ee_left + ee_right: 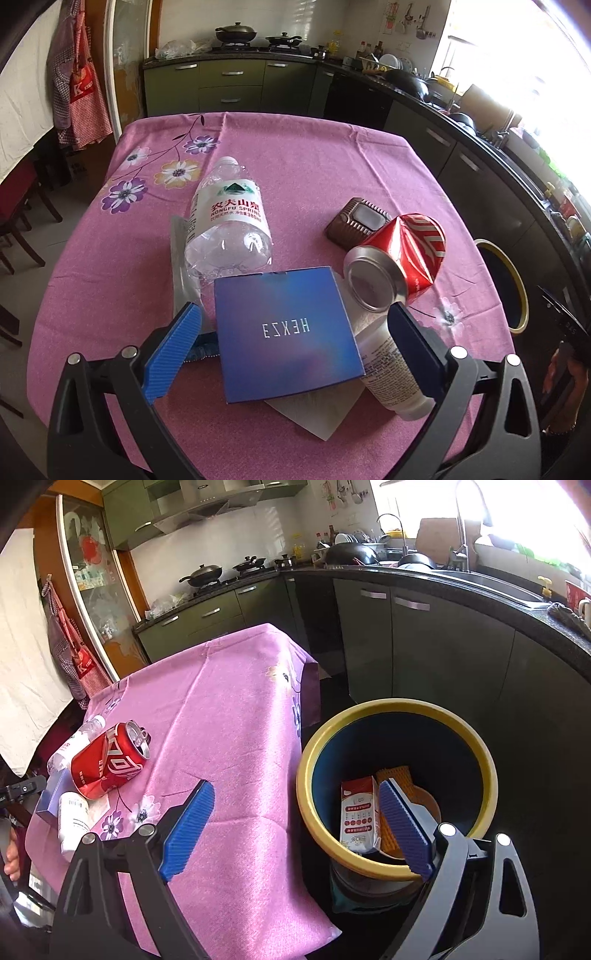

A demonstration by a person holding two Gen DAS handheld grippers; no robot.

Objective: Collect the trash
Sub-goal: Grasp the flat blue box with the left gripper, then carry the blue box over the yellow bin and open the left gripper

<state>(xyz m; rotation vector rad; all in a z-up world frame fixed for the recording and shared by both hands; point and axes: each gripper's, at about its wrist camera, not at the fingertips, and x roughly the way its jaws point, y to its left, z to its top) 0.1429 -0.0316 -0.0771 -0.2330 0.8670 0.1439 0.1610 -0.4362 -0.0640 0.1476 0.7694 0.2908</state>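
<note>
In the left wrist view my left gripper stands open astride a blue box marked HEXZE, its pads clear of the box's sides. Round the box lie a clear water bottle, a crushed red can, a white tube, a brown wrapper and a white paper sheet. My right gripper is open and empty beside the table's edge, over a yellow-rimmed bin. A red-and-white carton and an orange mesh piece lie in the bin.
A pink flowered tablecloth covers the table. Dark kitchen cabinets and a cluttered counter run along the right and back. The bin stands on the floor off the table's right side. Chairs stand at the left.
</note>
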